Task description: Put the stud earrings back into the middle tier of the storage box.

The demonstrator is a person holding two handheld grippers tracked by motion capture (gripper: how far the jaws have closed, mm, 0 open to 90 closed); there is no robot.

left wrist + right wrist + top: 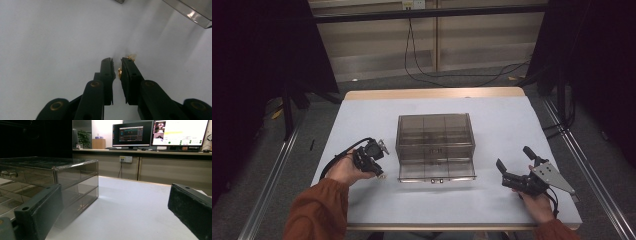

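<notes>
The left gripper pinches a tiny gold piece; it could slip out onto the worktop. The right gripper is wide apart.

Drawer box at the middle of the table, left claw just left of its front corner over a small metal piece, right claw well right of the box
</notes>
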